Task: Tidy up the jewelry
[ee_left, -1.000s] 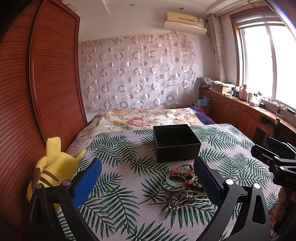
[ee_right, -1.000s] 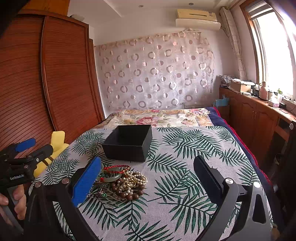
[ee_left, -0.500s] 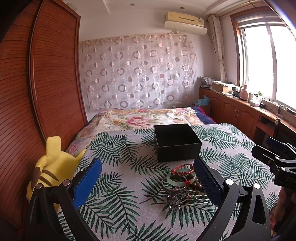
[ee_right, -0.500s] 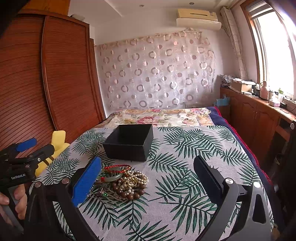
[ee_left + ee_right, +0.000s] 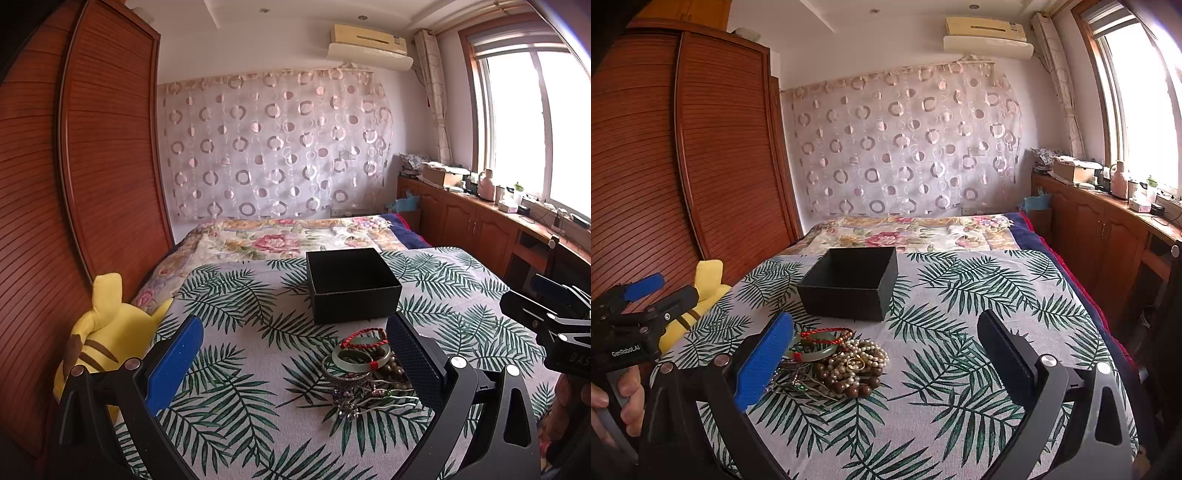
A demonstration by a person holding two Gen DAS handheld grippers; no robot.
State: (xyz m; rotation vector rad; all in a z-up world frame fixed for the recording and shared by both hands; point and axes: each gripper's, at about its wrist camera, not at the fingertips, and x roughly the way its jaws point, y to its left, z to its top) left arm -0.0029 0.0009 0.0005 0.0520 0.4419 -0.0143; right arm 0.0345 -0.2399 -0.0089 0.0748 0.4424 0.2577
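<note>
Lying on the palm-leaf bedspread (image 5: 960,295), one jewelry heap (image 5: 834,360) — beads, pearls, a jade bangle (image 5: 360,356) — sits just before one empty black box (image 5: 849,282); left gripper (image 5: 295,363) and right gripper (image 5: 886,363) hover, jaws spread wide, holding nothing.

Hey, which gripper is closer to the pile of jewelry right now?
Too close to call. The left gripper has the jewelry pile beside its right finger; the right gripper has the pile beside its left finger. Both are open, holding nothing, short of the black box.
</note>
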